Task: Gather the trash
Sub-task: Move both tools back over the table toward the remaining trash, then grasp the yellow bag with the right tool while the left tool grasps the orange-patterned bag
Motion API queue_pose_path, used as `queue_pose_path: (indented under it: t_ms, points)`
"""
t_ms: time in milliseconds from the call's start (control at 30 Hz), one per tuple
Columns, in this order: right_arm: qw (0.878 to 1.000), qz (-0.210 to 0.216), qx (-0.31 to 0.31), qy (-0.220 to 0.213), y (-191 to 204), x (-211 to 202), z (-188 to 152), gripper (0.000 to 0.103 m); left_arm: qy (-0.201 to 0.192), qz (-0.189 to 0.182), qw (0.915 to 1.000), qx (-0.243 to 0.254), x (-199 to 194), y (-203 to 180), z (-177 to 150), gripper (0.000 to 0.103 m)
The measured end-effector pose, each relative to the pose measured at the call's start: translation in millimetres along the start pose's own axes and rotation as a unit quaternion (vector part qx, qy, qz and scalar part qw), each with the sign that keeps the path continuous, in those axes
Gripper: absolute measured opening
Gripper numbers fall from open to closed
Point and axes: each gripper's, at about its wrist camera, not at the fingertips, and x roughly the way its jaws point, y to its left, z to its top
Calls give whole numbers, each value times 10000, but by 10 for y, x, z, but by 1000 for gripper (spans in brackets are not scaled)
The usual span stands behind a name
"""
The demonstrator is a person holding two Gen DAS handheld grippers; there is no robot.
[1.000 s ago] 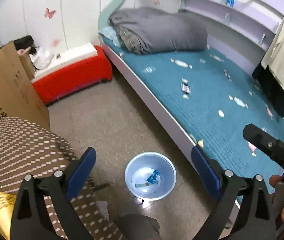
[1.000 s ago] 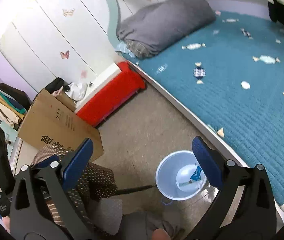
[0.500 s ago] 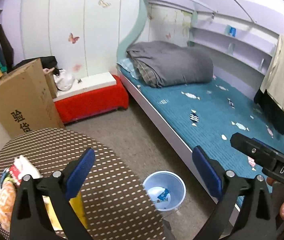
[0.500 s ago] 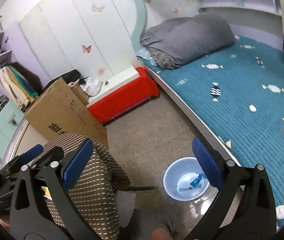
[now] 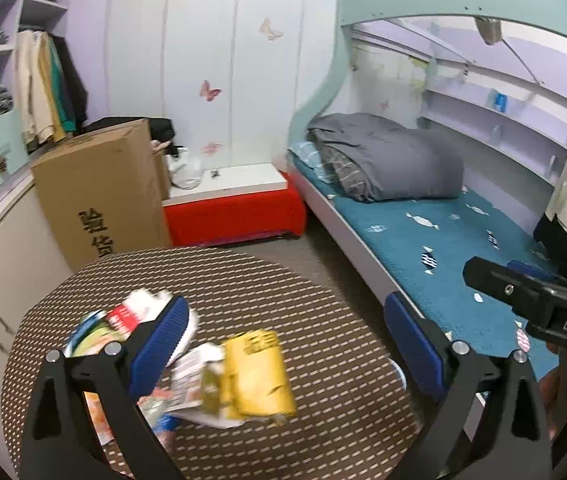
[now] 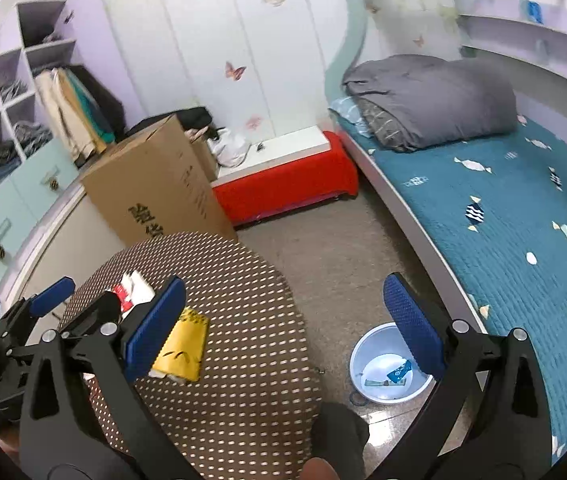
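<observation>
- Left gripper (image 5: 285, 334): jaws spread wide, nothing held, hanging over the round brown dotted table (image 5: 323, 288).
- Trash pile (image 5: 187, 360) lies on the table's near-left part, just below and left of the left gripper. The left one is nearer, by my judgement.
- Yellow packet (image 5: 257, 374) sits between the jaws in the left wrist view, long axis running near to far; crinkled, blurred. White, red and green wrappers crowd its left side.
- Right gripper (image 6: 283, 324): also wide, empty, farther right, toward the floor.
- Pale blue bin (image 6: 387, 364) stands on the floor right of the table, beside the bed (image 6: 515, 216), with a few scraps inside.
</observation>
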Motion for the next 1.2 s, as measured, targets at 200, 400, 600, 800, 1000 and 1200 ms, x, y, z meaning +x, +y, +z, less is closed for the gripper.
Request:
queue_pose_path:
  t_ms: [200,400,600,800,1000,1200]
  points:
    - [9988,12,-385,298,394,173,-112,97,32,285,9993,-232,-157,532,-217,96]
    - [9958,80,-614,676,659,412,-268,97,129,518,9981,-314,-199,961,-382,96]
    - [9927,159,-732,945,810,608,-388,97,311,760,9960,-339,-118,1317,-532,96]
    - [9906,179,-761,1126,850,750,-447,97,529,919,9937,-352,35,1608,-613,96]
    - [9876,227,-812,1326,882,918,-513,97,977,831,9917,53,363,1638,-656,85]
    - [9835,364,-780,1592,951,1172,-613,97,1431,778,9858,399,647,1593,-785,45]
